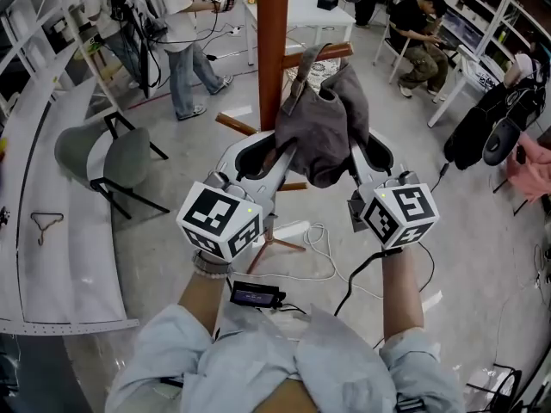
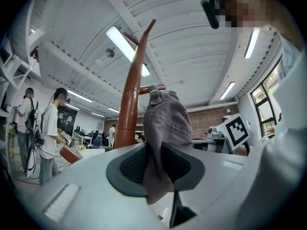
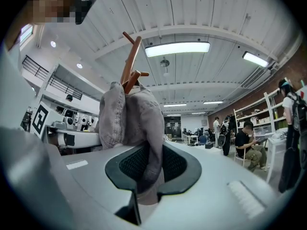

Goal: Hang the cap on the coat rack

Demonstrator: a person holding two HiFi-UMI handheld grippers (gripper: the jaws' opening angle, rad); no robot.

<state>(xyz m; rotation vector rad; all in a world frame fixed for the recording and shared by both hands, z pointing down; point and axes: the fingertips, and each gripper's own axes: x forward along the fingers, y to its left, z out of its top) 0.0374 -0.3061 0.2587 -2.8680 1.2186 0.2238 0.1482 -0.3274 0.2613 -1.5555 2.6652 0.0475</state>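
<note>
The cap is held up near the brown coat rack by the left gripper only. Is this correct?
No, both grippers hold the cap. The right gripper view shows the right gripper closed on the grey fabric, as the left gripper is. It is held up near the brown coat rack.

bright, even light falls from long ceiling tubes (image 3: 177,48), which burn out to pure white; a window (image 2: 266,104) adds daylight. the pale floor (image 1: 482,256) carries only soft, faint shadows and a mild sheen. both gripper views bulge fisheye-style with black corners, and their lowest, nearest parts go soft. the cap (image 1: 323,132) is sharp. the head view curves at its edges.
</note>
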